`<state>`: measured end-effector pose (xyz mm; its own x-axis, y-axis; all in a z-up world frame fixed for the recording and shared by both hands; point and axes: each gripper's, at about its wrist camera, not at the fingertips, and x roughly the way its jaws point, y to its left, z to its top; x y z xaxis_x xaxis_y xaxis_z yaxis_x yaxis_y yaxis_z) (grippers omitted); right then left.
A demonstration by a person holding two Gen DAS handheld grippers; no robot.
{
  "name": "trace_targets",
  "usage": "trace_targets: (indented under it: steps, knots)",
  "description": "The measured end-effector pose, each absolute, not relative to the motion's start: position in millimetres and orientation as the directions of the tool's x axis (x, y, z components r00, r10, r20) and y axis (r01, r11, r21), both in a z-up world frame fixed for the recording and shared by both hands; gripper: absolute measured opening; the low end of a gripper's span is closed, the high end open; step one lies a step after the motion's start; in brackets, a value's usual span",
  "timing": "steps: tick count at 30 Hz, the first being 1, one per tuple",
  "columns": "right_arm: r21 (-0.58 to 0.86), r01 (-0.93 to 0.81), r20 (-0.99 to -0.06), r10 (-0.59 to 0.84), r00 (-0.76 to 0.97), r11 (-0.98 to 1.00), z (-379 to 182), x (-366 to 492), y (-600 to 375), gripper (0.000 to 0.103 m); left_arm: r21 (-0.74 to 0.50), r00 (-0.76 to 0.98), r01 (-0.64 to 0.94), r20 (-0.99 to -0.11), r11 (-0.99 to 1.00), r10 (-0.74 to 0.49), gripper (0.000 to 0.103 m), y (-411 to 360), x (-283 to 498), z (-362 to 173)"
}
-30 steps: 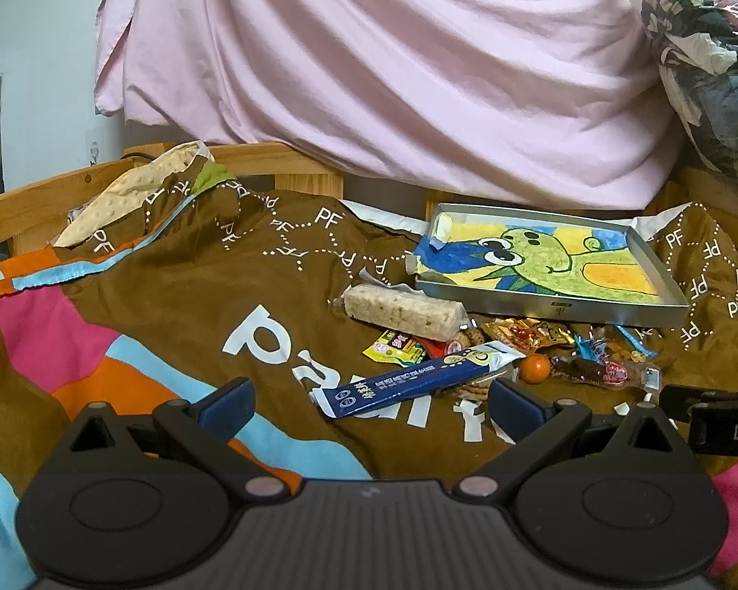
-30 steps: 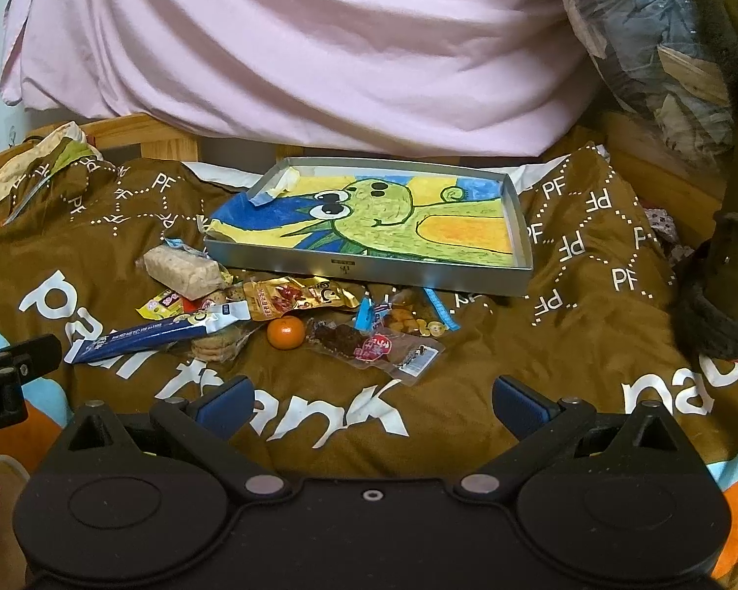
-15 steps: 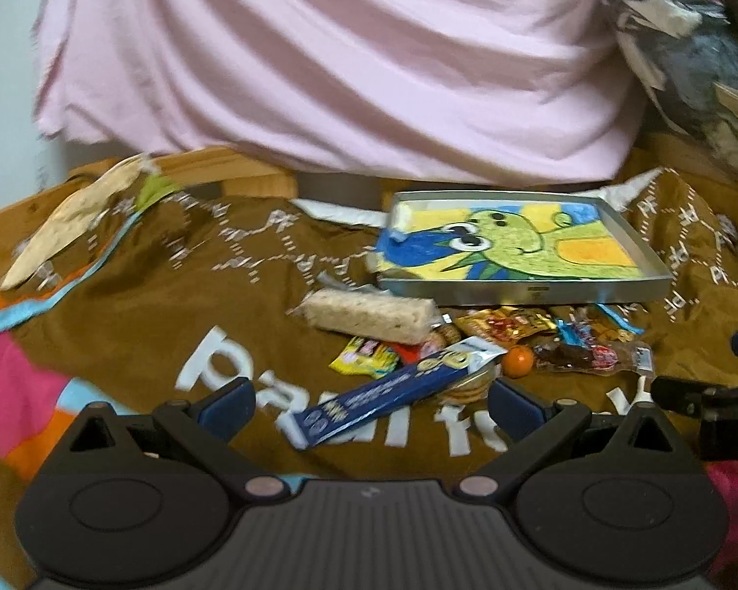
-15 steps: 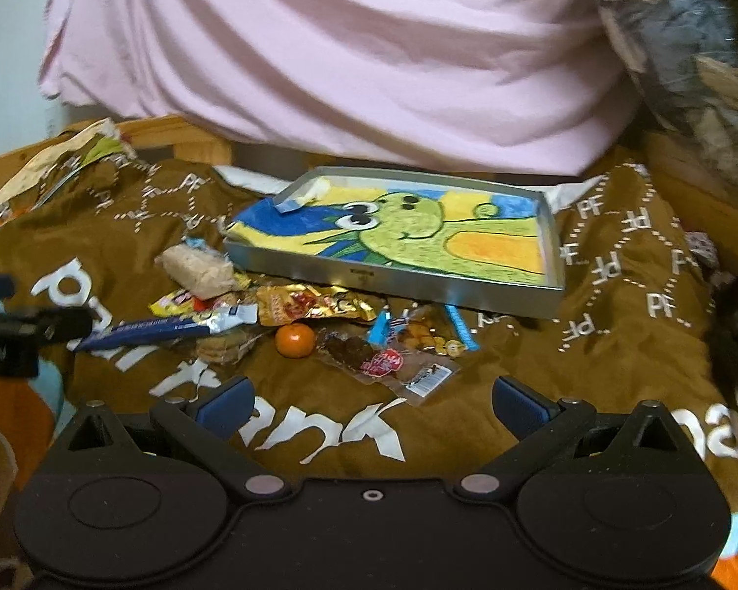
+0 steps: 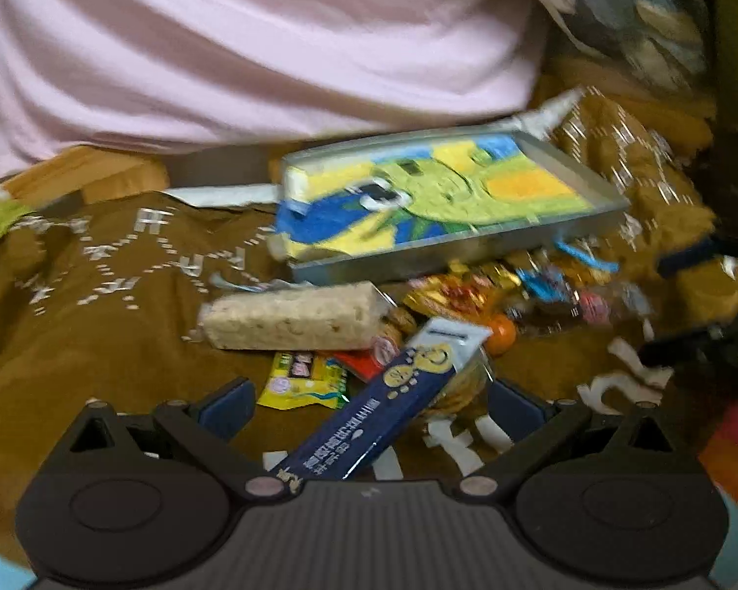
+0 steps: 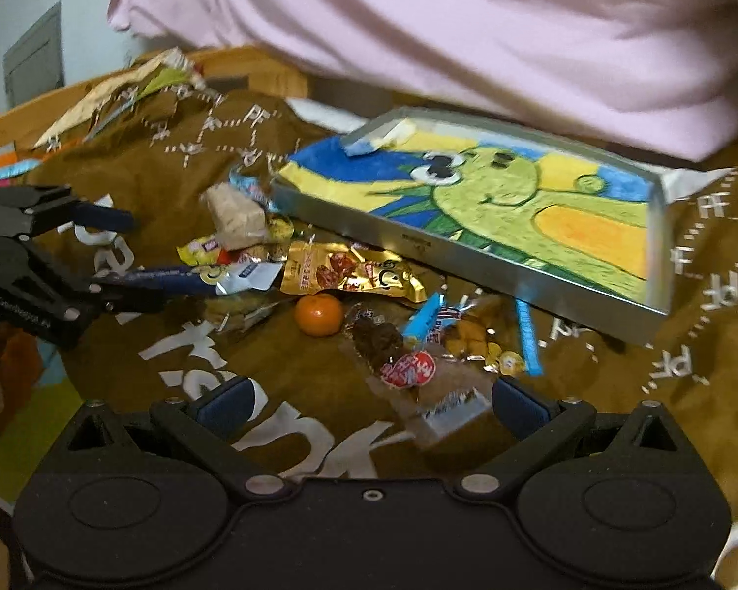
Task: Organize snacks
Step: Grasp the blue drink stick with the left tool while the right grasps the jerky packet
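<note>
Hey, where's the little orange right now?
In the right wrist view the orange lies left of centre on the brown blanket, just below the gold snack packet and left of the dark candy wrapper.

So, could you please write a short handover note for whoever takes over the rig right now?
Left gripper: open, straddling the long blue packet, not yet closed.
Right gripper: open, empty, low over the clear-wrapped snack.
Snacks, including the orange, gold packet and cereal bar, lie heaped on the brown blanket before the tray.
Done: nothing in the tray. Left: everything.
</note>
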<state>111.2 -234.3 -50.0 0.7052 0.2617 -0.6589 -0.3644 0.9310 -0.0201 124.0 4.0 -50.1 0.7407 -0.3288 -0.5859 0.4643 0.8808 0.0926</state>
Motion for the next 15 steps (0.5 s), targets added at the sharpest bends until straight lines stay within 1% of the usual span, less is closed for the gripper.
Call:
trace_targets:
  steps: [5, 8, 10, 13, 14, 15]
  knots:
    - [-0.001, -0.449, -0.749, 0.296, 0.592, 0.894, -63, 155, -234, 0.102, 0.090, 0.656, 0.573, -0.646, 0.815, -0.390, 0.103, 3, 139, -59]
    - [0.034, -0.472, -0.784, 0.316, 0.534, 0.881, -69, 173, -237, 0.102, 0.048, 0.608, 0.606, -0.672, 0.794, -0.423, 0.103, 9, 146, -63]
    - [0.060, -0.468, -0.789, 0.330, 0.519, 0.881, -70, 178, -239, 0.102, 0.002, 0.573, 0.617, -0.686, 0.787, -0.448, 0.103, 13, 152, -65]
    - [0.056, -0.467, -0.793, 0.323, 0.517, 0.882, -69, 178, -235, 0.101, -0.062, 0.534, 0.615, -0.701, 0.786, -0.473, 0.102, 20, 161, -68]
    - [0.053, -0.476, -0.795, 0.325, 0.511, 0.878, -70, 177, -233, 0.098, -0.083, 0.518, 0.617, -0.705, 0.782, -0.484, 0.102, 22, 164, -69]
    - [0.051, -0.483, -0.798, 0.326, 0.507, 0.874, -70, 177, -232, 0.095, -0.097, 0.505, 0.621, -0.709, 0.778, -0.492, 0.099, 24, 165, -70]
